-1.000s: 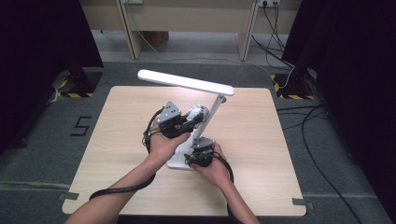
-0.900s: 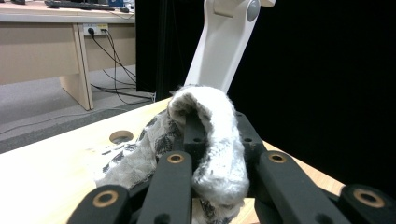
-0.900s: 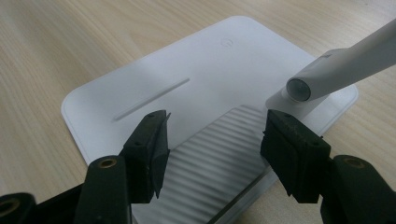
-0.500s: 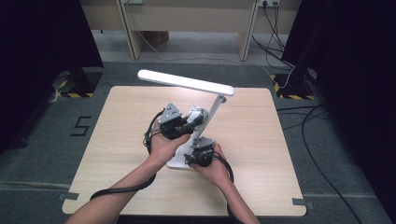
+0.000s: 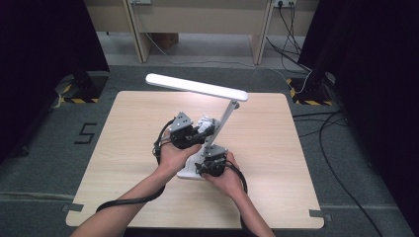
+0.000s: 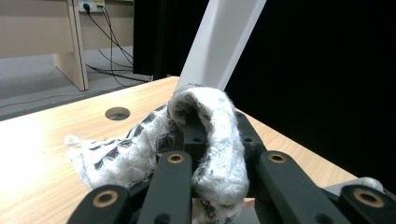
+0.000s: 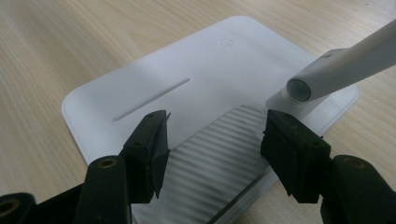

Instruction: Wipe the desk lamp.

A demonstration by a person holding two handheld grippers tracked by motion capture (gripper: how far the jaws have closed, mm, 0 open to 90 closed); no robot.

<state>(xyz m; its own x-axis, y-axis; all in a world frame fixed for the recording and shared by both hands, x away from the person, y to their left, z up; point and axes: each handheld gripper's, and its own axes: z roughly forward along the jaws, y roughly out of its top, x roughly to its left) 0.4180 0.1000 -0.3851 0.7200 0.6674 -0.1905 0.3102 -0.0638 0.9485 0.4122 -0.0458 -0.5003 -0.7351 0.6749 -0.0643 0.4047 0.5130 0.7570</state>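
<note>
Because it is soft, limp woven stuff, the white cloth (image 6: 205,140) with its dark diamond pattern should weigh almost nothing and bunch wherever it is pinched, so a fold anywhere serves as a hold. It sits bundled in the left gripper (image 6: 212,154), whose jaws are clamped on it, pressed against the lower arm of the white desk lamp (image 5: 225,121) near the middle of the table (image 5: 123,148).

The lamp looks like smooth, stiff plastic, likely slippery and top-heavy under its long flat head, so it is best steadied at the base (image 7: 154,93), a flat rounded slab with a ribbed patch and a shallow groove. The right gripper (image 7: 215,140) hovers over that ribbed patch with its jaws apart; whether they touch the base is hard to tell. The table is pale wood-grain laminate.
</note>
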